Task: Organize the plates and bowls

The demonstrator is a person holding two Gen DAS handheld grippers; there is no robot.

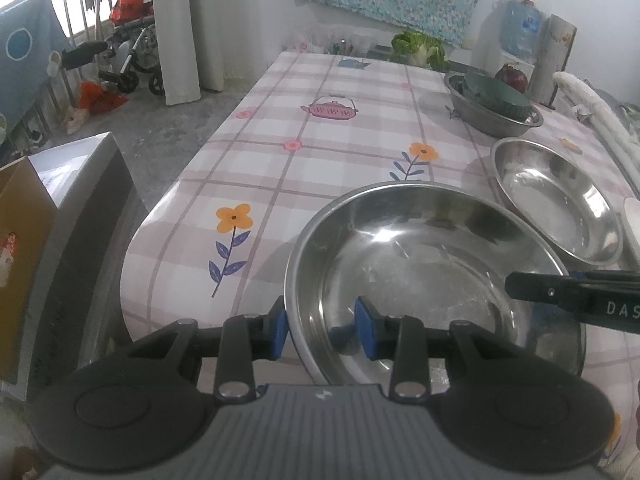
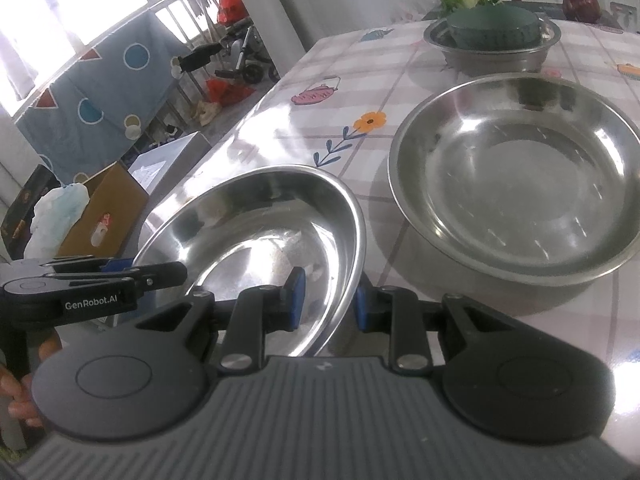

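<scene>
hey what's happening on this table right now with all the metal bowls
A person holds a gripper in each hand, and both straddle the rim of the same steel bowl. The left gripper has its left side, the right gripper the opposite side. Whether the bowl is off the checked tablecloth is unclear. A second empty steel bowl sits beside it, and farther back a third holds a dark green dish.

Silver bowls on pink-checked, flower-printed tablecloth.

Three steel bowls, one green lid, one onion, one cabbage, two hand-held grippers.
</scene>
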